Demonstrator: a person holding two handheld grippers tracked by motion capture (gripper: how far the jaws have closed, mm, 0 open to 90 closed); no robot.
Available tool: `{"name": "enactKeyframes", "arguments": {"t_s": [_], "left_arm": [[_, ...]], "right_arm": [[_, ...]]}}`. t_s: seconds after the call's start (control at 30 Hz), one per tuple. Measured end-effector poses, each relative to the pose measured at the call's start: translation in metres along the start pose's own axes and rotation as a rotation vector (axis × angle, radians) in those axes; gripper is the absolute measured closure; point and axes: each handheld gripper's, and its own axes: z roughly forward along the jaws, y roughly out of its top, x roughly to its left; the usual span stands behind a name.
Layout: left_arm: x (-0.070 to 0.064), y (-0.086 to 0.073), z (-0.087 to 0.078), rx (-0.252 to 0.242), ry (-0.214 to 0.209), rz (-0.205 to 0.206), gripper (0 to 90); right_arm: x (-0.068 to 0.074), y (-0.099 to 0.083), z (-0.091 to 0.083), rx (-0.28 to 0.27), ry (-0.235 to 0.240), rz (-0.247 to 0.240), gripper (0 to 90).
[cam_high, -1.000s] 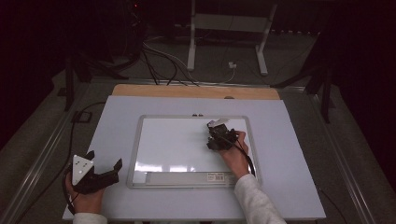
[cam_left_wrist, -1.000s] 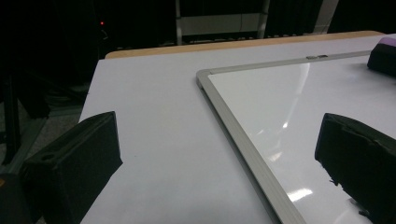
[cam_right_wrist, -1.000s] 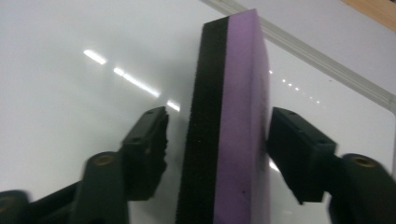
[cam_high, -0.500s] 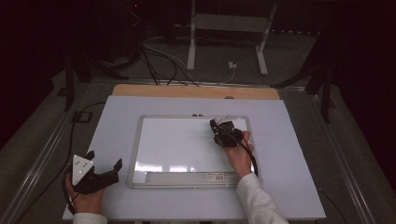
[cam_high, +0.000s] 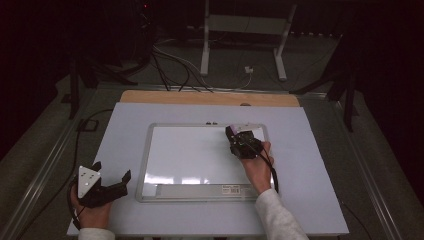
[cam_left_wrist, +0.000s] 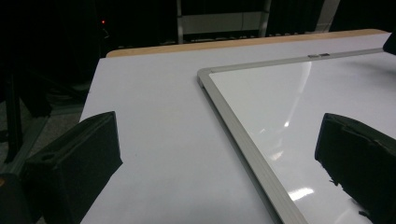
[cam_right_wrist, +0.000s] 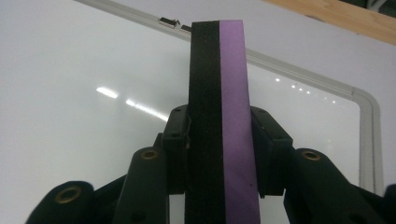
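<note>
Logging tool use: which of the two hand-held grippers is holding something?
The right hand-held gripper, over the whiteboard, is shut on a black-and-purple eraser. The left hand-held gripper is open, beside the board's left edge.

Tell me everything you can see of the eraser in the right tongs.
The eraser is a flat block in two layers, a black felt-like one and a purple foam-like one, seen edge-on and upright. The right tongs are shut on it, one jaw pressing each broad face. It is over the upper right part of the whiteboard, near the frame's rounded corner. Whether it touches the board cannot be told.
</note>
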Motion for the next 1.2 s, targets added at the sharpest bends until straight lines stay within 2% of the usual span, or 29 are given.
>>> {"name": "enactKeyframes", "arguments": {"t_s": [0.53,0.97,1.2], "left_arm": [[0.000,0.000,0.000,0.001,0.000,-0.001,1.0],[-0.001,0.000,0.000,0.004,0.000,-0.001,1.0],[-0.001,0.000,0.000,0.001,0.002,-0.002,1.0]], "right_arm": [[-0.008,-0.003,-0.024,-0.051,-0.010,0.011,63.7],[-0.014,-0.015,-0.041,-0.076,-0.008,0.005,63.7],[-0.018,-0.027,-0.051,-0.090,-0.004,0.020,63.7]]}}
